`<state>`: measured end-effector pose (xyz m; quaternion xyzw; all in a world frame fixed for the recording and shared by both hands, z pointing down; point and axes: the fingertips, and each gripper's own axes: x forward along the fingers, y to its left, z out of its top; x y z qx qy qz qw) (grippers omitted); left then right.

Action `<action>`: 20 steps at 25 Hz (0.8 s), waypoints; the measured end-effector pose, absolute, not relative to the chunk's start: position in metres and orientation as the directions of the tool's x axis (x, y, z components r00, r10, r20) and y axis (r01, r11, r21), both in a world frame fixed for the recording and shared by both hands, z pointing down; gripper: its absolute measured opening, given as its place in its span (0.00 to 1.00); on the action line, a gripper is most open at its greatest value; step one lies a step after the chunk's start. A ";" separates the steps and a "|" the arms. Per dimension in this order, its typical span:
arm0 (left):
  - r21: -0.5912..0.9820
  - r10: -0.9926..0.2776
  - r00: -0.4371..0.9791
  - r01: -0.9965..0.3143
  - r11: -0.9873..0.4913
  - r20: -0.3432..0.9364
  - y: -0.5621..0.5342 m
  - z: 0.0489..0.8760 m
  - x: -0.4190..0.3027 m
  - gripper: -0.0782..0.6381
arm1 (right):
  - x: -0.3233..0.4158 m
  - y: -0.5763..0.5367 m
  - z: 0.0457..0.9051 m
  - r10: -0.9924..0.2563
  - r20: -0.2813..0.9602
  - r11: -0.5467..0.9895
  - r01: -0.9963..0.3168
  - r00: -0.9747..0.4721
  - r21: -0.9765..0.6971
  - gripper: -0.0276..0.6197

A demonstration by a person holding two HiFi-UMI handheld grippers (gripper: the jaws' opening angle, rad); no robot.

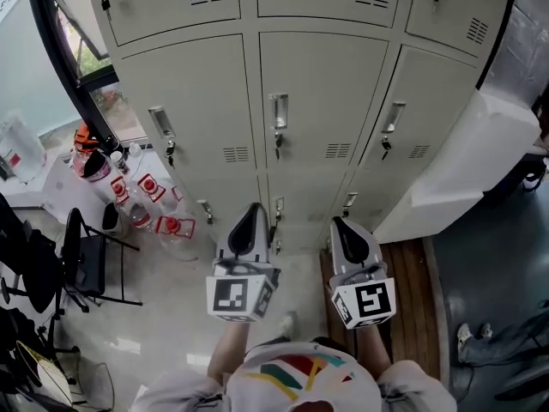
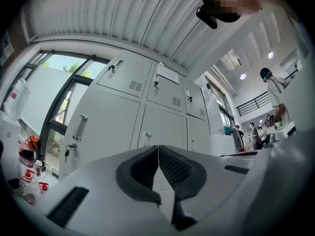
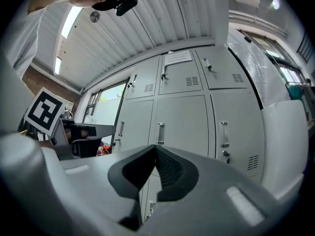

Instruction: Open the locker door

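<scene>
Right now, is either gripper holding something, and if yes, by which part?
Nothing is held. The left gripper and the right gripper are both shut and empty, not yet touching the lockers.

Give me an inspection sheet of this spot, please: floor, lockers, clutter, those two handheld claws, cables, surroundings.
Surface: pale glossy floor; brown wooden boards laid at the lockers' right foot.
Job's things: grey metal lockers, every door in view shut; keys hang from the middle row's locks.
Clutter: clear plastic bottles with red labels on the floor left of the lockers; black folding chair near them.
Grippers: left gripper and right gripper both shut, empty, aimed at the lockers, touching nothing.
Cables: nothing seen.
Surroundings: black-framed window at left; white bulky casing at right; people standing far off.
</scene>
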<state>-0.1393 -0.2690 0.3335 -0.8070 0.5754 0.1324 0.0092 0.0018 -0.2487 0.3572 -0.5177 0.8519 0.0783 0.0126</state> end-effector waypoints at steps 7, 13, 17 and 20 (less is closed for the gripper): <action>0.117 -0.940 0.258 -0.950 -0.288 -0.221 -0.312 0.329 -0.133 0.13 | 0.006 -0.303 0.338 -0.870 -0.128 0.455 -0.875 -0.476 0.164 0.05; 0.098 -0.949 0.223 -0.963 -0.250 -0.222 -0.327 0.318 -0.118 0.13 | 0.015 -0.323 0.337 -0.841 -0.128 0.505 -0.848 -0.525 0.158 0.05; 0.071 -0.950 0.220 -0.968 -0.240 -0.222 -0.335 0.310 -0.107 0.13 | 0.023 -0.332 0.336 -0.833 -0.137 0.519 -0.843 -0.536 0.144 0.05; 0.054 -0.946 0.227 -0.968 -0.245 -0.230 -0.339 0.305 -0.095 0.13 | 0.028 -0.336 0.333 -0.822 -0.141 0.531 -0.832 -0.551 0.160 0.05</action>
